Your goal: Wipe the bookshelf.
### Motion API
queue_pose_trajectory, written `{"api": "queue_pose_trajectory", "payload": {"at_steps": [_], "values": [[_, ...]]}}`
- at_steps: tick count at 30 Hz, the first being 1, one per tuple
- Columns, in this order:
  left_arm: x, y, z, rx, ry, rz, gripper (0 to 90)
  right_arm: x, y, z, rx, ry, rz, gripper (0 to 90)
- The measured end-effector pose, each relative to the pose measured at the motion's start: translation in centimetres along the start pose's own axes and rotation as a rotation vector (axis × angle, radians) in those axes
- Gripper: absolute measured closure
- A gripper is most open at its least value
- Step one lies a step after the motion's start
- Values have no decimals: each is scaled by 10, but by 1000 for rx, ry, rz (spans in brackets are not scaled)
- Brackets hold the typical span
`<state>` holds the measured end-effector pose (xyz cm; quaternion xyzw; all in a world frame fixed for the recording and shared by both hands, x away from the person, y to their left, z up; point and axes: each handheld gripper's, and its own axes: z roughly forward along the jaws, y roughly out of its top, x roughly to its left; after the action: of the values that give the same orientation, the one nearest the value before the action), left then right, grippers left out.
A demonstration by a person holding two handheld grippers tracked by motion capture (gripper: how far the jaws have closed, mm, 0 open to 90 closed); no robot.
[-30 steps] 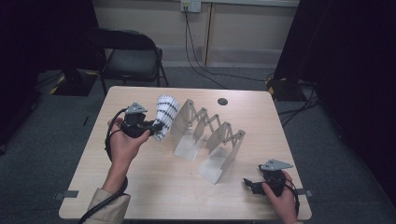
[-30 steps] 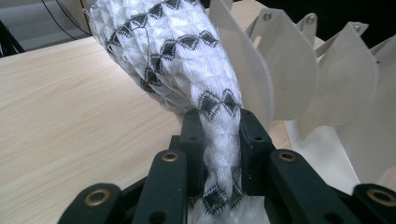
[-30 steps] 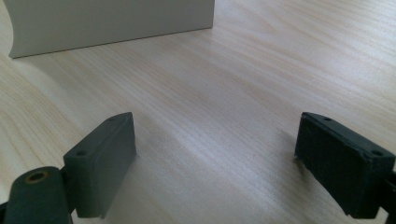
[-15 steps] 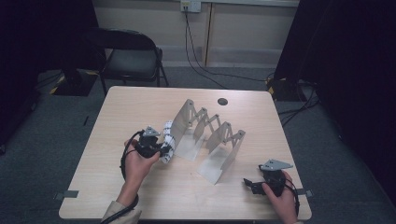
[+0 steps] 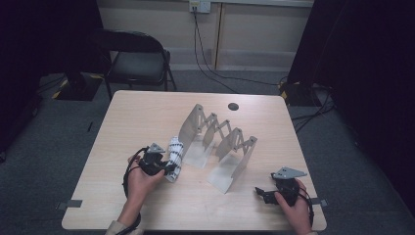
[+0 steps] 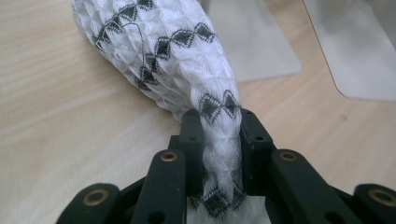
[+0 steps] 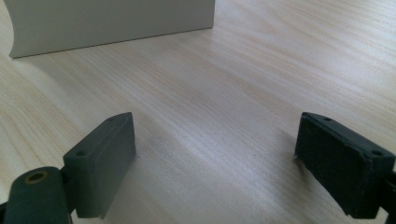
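A rolled white cloth with black diamond marks (image 5: 175, 156) lies on the wooden table (image 5: 147, 112), just left of a grey metal rack (image 5: 222, 144). My left gripper (image 5: 169, 167) is shut on the near end of that cloth (image 6: 187, 60), whose bunched fabric is squeezed between the two black pads (image 6: 192, 140). The rest of the roll stretches away over the tabletop. Near the table's front right corner my right gripper (image 5: 259, 192) rests low, open, with only bare wood between its pads (image 7: 105, 156).
The rack of upright folded metal plates stands mid-table, its base plates (image 6: 266, 42) close beyond the cloth. A small dark disc (image 5: 233, 106) lies near the far edge. A black chair (image 5: 132, 61) stands behind the table, and cables (image 5: 313, 117) trail on the floor at right.
My left hand has come down and toward the front of the table with the cloth, which now lies on the wood beside the rack. The right hand has stayed put.
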<state>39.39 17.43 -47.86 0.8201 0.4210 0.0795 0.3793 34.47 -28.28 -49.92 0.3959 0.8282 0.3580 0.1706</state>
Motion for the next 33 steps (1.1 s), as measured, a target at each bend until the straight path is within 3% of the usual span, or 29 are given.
{"api": "queue_pose_trajectory", "payload": {"at_steps": [2, 4, 6, 9, 13, 18, 21, 26, 33], "values": [[2, -5, -5, -3, 23, 6, 681, 0, 0, 0, 0, 0, 0, 116], [6, -7, -8, -20, 53, 13, 527, 0, 0, 0, 0, 0, 0, 116], [8, -5, -12, -46, 62, -15, 497, 0, 0, 0, 1, 0, 1, 116], [12, 6, -15, -91, 93, -7, 408, 0, 0, 0, 0, 0, 0, 116], [17, 20, -6, -84, 117, 8, 369, 0, 0, 0, 1, 0, 1, 116], [20, 24, 16, -55, 109, 17, 407, 0, 0, 1, -2, 1, 0, 116], [16, 22, 22, -22, 94, 57, 543, 0, 0, 1, -1, 1, 0, 115], [5, 17, 14, 7, 47, 83, 679, 0, 0, 1, -1, 1, 0, 116], [-11, -3, 0, 6, -22, 81, 729, 0, 1, 1, -1, -1, 0, 115]]}}
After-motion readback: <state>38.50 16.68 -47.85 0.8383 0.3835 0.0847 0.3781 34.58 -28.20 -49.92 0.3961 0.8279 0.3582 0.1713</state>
